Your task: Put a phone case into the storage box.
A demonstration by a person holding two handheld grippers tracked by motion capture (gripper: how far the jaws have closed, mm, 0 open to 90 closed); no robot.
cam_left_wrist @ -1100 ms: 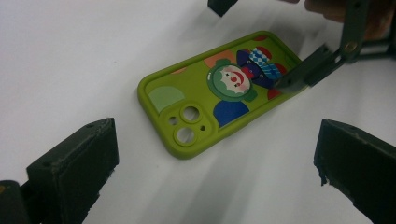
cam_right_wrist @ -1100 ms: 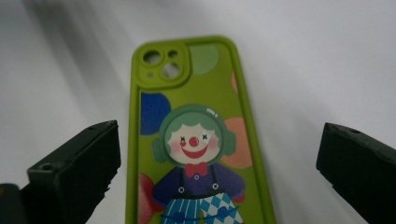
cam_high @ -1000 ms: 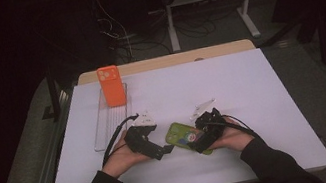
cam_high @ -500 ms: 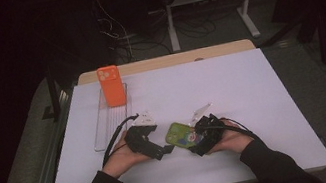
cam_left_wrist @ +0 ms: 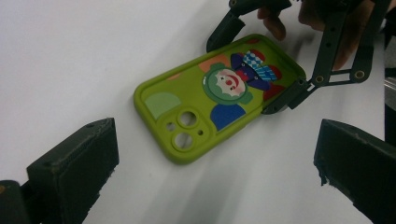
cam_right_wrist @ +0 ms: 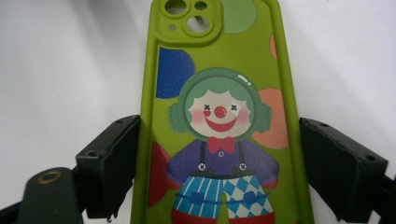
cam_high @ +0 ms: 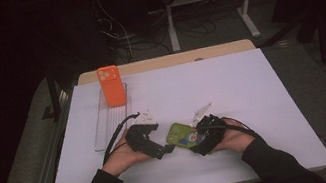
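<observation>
A green phone case (cam_high: pixel 179 134) with a clown picture lies back-up on the white table (cam_high: pixel 231 84), between my two grippers. In the right gripper view the case (cam_right_wrist: pixel 219 116) runs straight ahead, and my right gripper (cam_right_wrist: pixel 219 140) has one jaw against each long side of it. From the left gripper view, the case (cam_left_wrist: pixel 210 102) lies just ahead, its camera end nearest. There my left gripper (cam_left_wrist: pixel 217 140) stands open and wide, touching nothing. In the high view the left gripper (cam_high: pixel 165 148) points right at the case and the right gripper (cam_high: pixel 196 142) covers its near end.
An orange phone (cam_high: pixel 111 85) stands upright at the far end of a clear tray (cam_high: pixel 106 127) on the table's left. A wooden board edge (cam_high: pixel 171 60) runs along the table's far side. Dark floor, cables and a desk frame lie beyond.
My right gripper has slid left along the case, so its jaws now sit at the case's sides. The left gripper has hardly moved.
</observation>
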